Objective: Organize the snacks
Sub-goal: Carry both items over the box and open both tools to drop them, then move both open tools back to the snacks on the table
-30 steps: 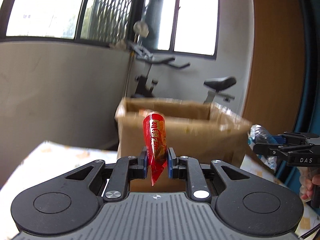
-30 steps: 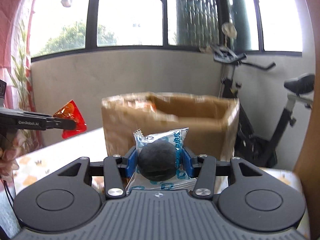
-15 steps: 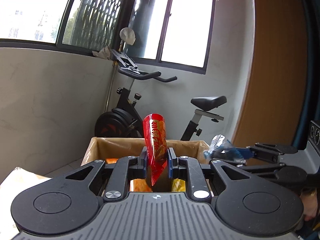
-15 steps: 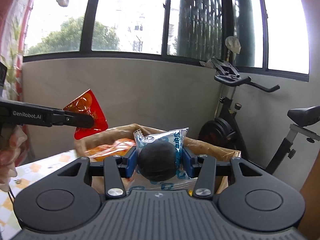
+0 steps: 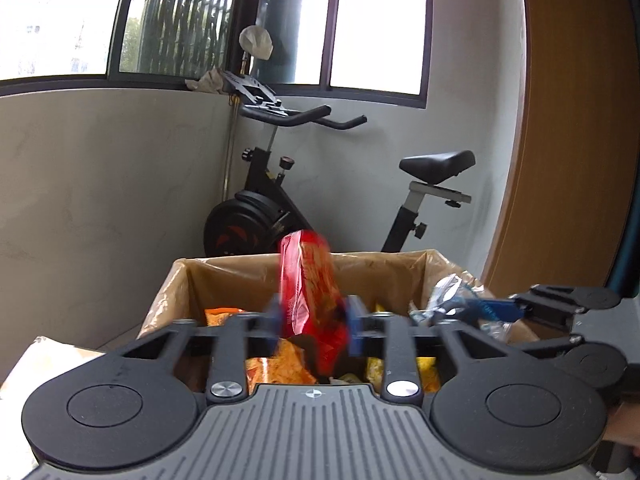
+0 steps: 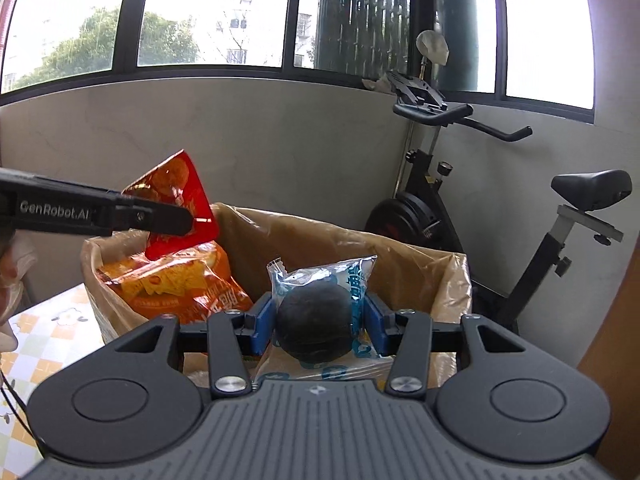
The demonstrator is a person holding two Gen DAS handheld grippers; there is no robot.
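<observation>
Looking along the left gripper point(image 5: 314, 326), the red snack packet point(image 5: 310, 300) and the blue pads are blurred, so the print on the packet cannot be read. The gap between the pads looks a little wider than the packet, and I cannot tell if they press it or have let it go. The packet stands almost upright between the pads, above the open cardboard box point(image 5: 176, 284). Its lower tip points down into the box.

Most of the box content is hidden behind the gripper body; only pieces of orange and yellow bags show through the gaps. In the right wrist view an orange snack bag point(image 6: 176, 284) leans against the left inner wall of the box point(image 6: 452, 280), and its lower part is covered by the gripper.

The right gripper point(image 6: 318, 326) is closed on a clear wrapper with blue print point(image 6: 360, 280) that holds a dark round bun point(image 6: 314, 326). The bun sits exactly between the two blue pads, which touch the wrapper on both sides. It hangs over the box, near the front edge. The bottom of the wrapper is cut off by the gripper body.

Behind the box stands an exercise bike point(image 6: 436, 208). A table with a checked cloth point(image 6: 44, 344) is partly seen at the left.
</observation>
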